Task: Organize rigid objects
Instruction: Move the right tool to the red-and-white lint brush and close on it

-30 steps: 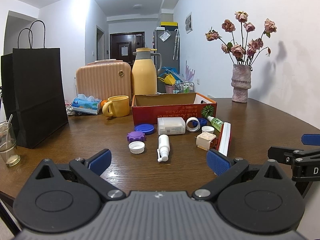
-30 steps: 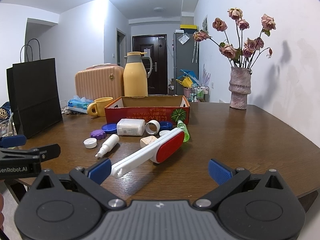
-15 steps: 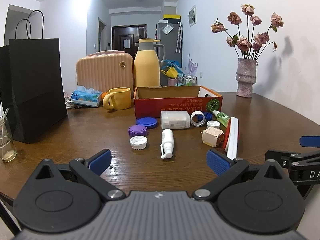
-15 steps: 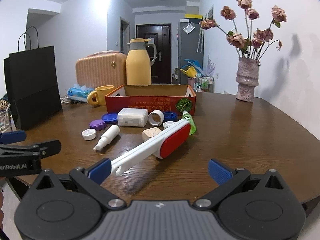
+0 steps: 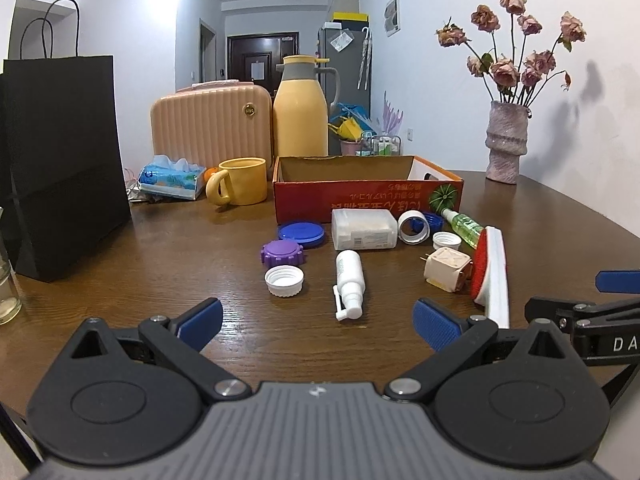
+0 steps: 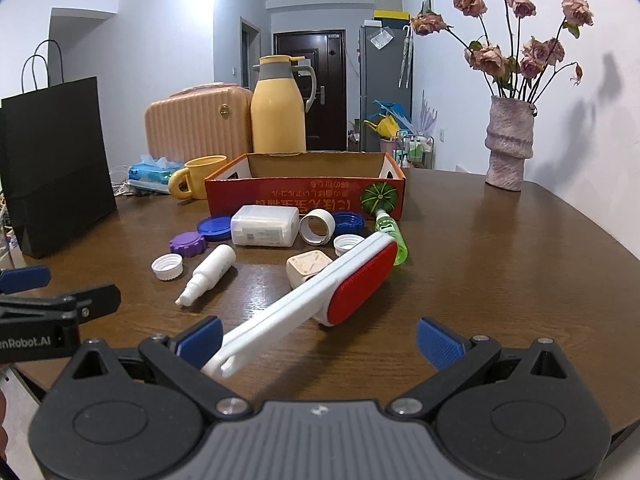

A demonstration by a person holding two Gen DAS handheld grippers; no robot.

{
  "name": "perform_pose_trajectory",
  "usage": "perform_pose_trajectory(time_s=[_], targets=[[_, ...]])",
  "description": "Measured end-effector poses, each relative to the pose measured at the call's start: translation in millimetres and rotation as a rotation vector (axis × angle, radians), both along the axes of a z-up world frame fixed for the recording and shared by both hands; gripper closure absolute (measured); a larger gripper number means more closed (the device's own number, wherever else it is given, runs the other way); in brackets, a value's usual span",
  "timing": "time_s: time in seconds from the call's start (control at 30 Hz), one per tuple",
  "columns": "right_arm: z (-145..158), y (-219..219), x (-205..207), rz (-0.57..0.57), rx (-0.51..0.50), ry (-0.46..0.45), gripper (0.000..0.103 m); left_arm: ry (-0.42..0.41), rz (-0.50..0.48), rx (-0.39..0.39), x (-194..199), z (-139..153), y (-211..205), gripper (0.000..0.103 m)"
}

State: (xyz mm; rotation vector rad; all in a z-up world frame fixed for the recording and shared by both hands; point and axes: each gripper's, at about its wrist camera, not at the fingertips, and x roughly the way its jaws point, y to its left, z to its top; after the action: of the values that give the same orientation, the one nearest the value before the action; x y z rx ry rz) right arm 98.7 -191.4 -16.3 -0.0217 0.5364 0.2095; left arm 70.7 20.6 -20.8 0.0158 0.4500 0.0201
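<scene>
Over the last second both grippers have advanced toward the clutter, the left gripper (image 5: 318, 322) wide open before the spray bottle (image 5: 349, 278), the right gripper (image 6: 318, 338) open around the lint brush (image 6: 316, 290) handle, near the empty red box (image 6: 306, 190); sorting appears imminent.

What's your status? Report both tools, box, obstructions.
Left tool open, empty. Right tool open, lint brush handle between its fingers. Cardboard box looks empty. Approach unobstructed.

You have: two white caps (image 5: 284, 280) (image 5: 445, 240), three blue lids (image 5: 301, 233) (image 6: 348, 222), one purple lid (image 5: 283, 253), two bottles (image 5: 349, 283) (image 5: 464, 227), one lint brush (image 6: 320, 293), one box (image 5: 366, 194).
</scene>
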Motion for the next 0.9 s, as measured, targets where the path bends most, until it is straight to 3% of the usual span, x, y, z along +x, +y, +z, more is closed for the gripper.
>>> perform_pose_trajectory(time_s=[0.67,0.9], targets=[[-9.5,21.5,89.7,-0.063,-0.029,0.087,0.000,0.065,-0.004,-0.022,57.2,-15.5,16.8,0.000],[-21.4,20.9,122.5,-0.138,-0.072,0.140,0.007,0.090,-0.007,-0.033,72.3,-22.0,21.7,0.000]])
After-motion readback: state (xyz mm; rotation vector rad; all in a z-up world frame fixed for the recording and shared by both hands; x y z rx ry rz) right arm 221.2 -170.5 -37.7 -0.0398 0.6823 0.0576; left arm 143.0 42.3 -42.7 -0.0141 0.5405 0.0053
